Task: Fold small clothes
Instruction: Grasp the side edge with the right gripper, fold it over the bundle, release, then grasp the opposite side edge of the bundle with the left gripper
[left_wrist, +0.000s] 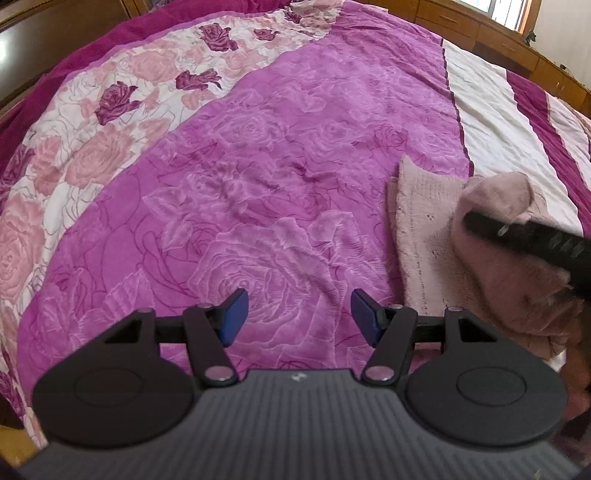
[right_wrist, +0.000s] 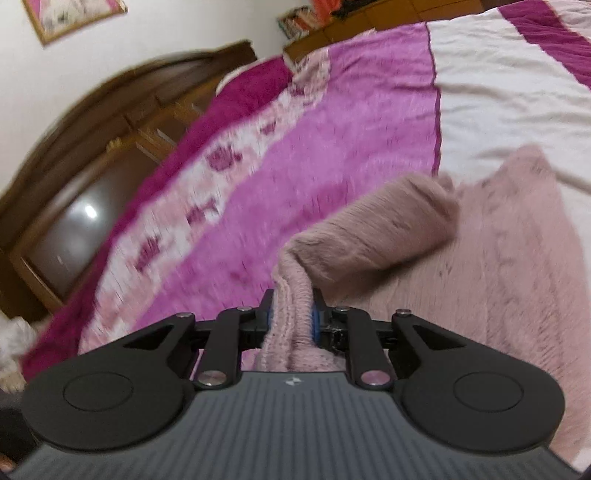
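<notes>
A small dusty-pink knitted garment (left_wrist: 424, 229) lies on the bed at the right of the left wrist view. My left gripper (left_wrist: 299, 314) is open and empty above the magenta bedspread, to the left of the garment. My right gripper (right_wrist: 293, 317) is shut on a bunched edge of the pink garment (right_wrist: 498, 266) and holds that part lifted, with a rolled fold (right_wrist: 369, 236) hanging over the flat part. The right gripper's black finger (left_wrist: 524, 236) shows across the lifted fabric in the left wrist view.
The bed is covered by a magenta rose-pattern bedspread (left_wrist: 258, 166) with a white floral band (left_wrist: 92, 129) and a white-and-magenta striped section (left_wrist: 498, 122). A wooden headboard (right_wrist: 92, 155) and wooden drawers (left_wrist: 480, 29) border the bed.
</notes>
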